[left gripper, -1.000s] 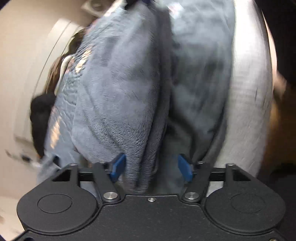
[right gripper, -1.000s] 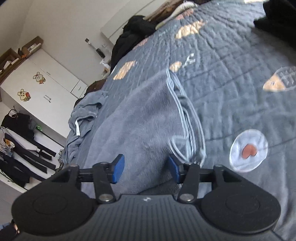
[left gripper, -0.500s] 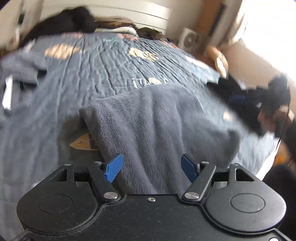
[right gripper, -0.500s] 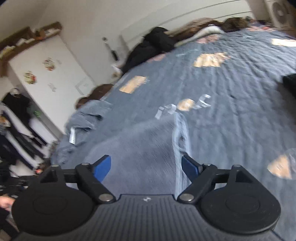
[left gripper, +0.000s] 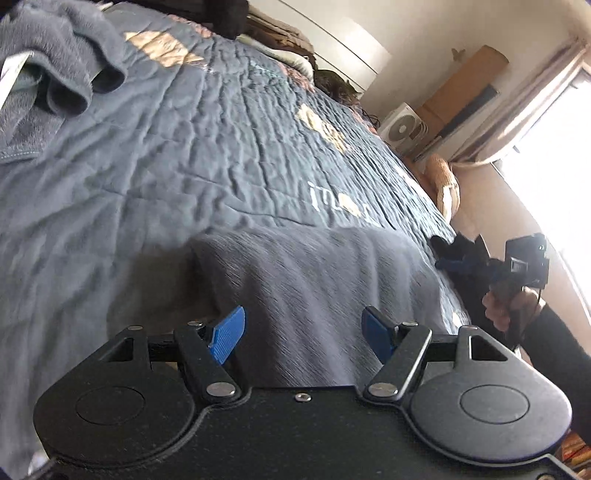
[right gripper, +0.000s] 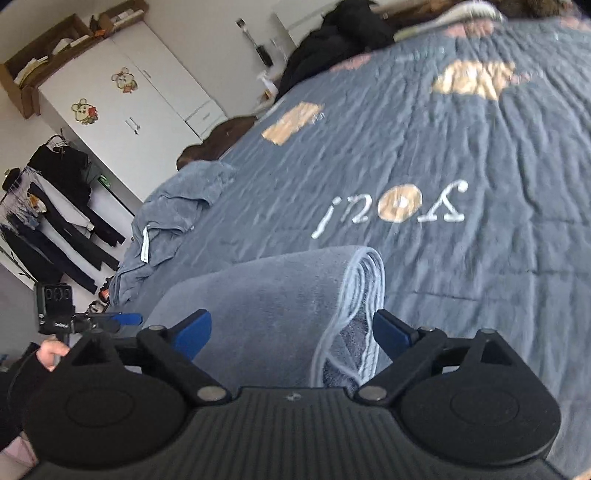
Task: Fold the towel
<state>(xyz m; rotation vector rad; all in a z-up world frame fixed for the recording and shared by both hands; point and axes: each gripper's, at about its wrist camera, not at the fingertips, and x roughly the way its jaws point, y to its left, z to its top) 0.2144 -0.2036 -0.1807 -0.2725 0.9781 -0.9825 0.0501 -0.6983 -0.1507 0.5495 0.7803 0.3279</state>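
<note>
The grey towel (left gripper: 306, 280) lies folded on the quilted bedspread (left gripper: 184, 155), just beyond my left gripper (left gripper: 302, 332). That gripper is open, its blue pads apart over the towel's near edge and gripping nothing. In the right wrist view the same towel (right gripper: 266, 295) shows its stacked pale hems (right gripper: 365, 280) on the right side. My right gripper (right gripper: 291, 330) is open too, its wide-spread pads either side of the near end. Each view shows the other gripper at its side: the right gripper (left gripper: 458, 263) and the left gripper (right gripper: 125, 318), each held by a hand.
A second grey towel (left gripper: 55, 74) sits crumpled at the bed's far left corner (right gripper: 177, 210). Dark clothes (right gripper: 343, 33) are piled near the headboard. A white cupboard (right gripper: 122, 103) and a clothes rack (right gripper: 55, 206) stand beyond the bed. A fan (left gripper: 402, 127) sits by the window side.
A second ago the towel hung bunched in front of the left gripper. It now lies folded flat on the bed, and both grippers have opened wider and drawn back.
</note>
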